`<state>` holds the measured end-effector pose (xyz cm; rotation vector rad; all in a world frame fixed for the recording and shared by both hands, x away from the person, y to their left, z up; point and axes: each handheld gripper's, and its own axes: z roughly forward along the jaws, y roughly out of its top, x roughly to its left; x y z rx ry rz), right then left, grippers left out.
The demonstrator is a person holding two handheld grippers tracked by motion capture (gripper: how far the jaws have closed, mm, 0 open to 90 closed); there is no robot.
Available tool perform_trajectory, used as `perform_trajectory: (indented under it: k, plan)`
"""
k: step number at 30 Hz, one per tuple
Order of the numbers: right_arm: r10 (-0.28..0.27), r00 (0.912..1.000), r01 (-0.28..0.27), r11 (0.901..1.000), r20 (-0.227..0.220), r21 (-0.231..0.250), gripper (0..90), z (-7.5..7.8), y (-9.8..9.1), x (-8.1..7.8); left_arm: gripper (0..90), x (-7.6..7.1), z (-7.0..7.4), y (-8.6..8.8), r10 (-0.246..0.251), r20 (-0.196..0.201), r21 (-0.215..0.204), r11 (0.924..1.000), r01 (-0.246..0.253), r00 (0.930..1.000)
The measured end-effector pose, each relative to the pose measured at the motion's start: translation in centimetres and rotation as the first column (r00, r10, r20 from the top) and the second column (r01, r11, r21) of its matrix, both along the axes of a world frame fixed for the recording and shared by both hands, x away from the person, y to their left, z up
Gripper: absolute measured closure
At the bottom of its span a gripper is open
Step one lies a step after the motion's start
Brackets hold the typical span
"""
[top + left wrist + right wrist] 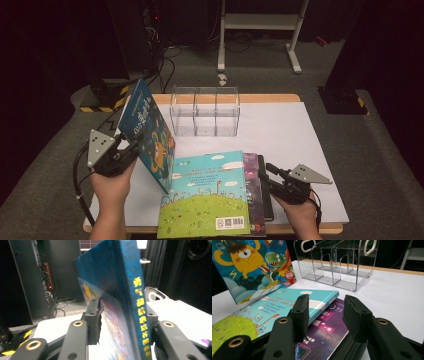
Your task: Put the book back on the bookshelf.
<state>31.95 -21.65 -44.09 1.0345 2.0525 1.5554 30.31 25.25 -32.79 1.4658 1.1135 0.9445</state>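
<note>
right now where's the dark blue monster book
In the high view the dark blue monster book stands tilted at the table's left, clamped in the left hand-held gripper, just left of the clear acrylic rack.

Bare table (290,130) lies open right of the clear rack (205,111) and along the far right edge. The raised blue book (150,132) blocks the left approach to the rack. The stacked books (210,197) cover the near centre, just beside the right tongs (264,172).
</note>
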Motion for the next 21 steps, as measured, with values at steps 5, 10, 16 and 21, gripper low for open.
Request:
perform_trajectory:
  k: [5,10,16,21]
  plan:
    - [0.001,1.0000,-0.001,1.0000,-0.007,-0.003,55.6,-0.2,0.3,0.1,69.3,0.1,-0.1,0.8,0.015,-0.002,0.012,0.9998,-0.015,0.9999]
    - [0.001,0.9997,-0.001,1.0000,-0.023,-0.001,55.8,-0.4,0.5,0.1,75.1,0.3,0.0,1.5,0.005,-0.007,0.013,0.9999,-0.005,1.0000]
    - [0.003,0.9996,-0.003,1.0000,-0.029,-0.003,56.0,-0.7,0.7,0.1,78.2,0.7,0.2,1.8,-0.032,-0.005,0.046,0.9984,0.032,0.9995]
    - [0.000,0.9994,0.000,1.0000,-0.035,-0.002,56.3,-0.9,0.5,0.1,79.5,0.8,0.2,2.1,-0.061,-0.001,0.052,0.9968,0.061,0.9981]
